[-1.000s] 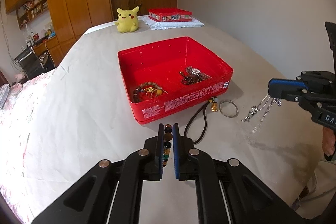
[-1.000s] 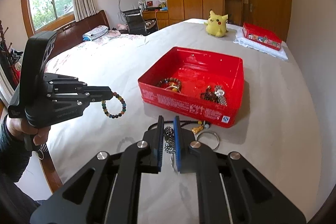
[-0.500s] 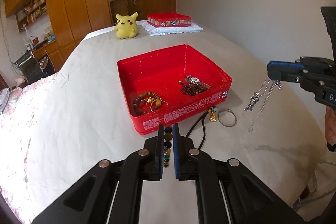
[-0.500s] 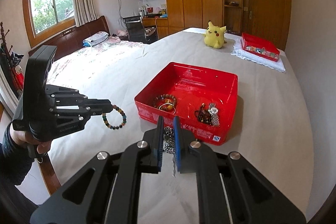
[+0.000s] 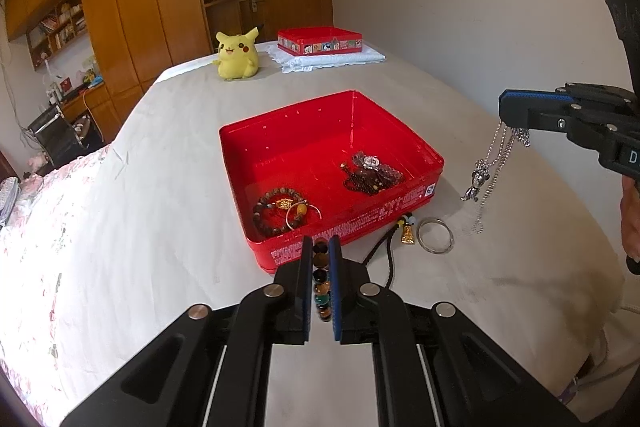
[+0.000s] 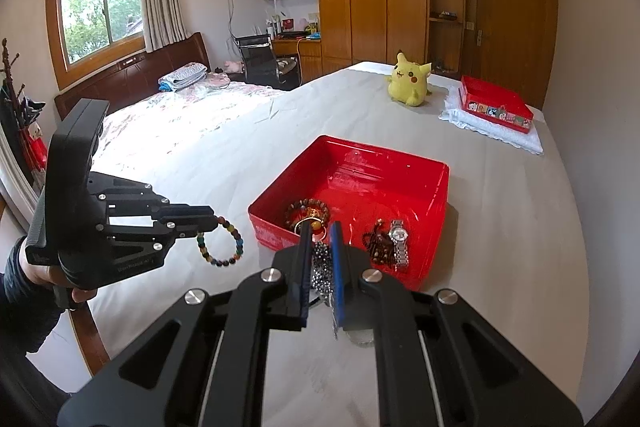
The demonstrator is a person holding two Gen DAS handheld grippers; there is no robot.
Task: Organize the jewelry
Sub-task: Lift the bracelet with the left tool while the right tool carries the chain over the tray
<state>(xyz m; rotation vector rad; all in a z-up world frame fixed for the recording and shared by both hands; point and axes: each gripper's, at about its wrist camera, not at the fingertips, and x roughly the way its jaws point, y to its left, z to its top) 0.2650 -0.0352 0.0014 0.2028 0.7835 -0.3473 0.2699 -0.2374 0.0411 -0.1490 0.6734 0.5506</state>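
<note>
The left tongs are clenched on a multicoloured bead bracelet, held in the air just short of the near rim of the open red tin. To their right, the right tongs grip a silver bead chain that dangles above bare sheet. The bed spreads wide and pale around the tin, a wall close along its right side.

Silver chain lower part hidden btwn right gripper fingers, red tin print too small to read, person's hand cut by right edge.
</note>
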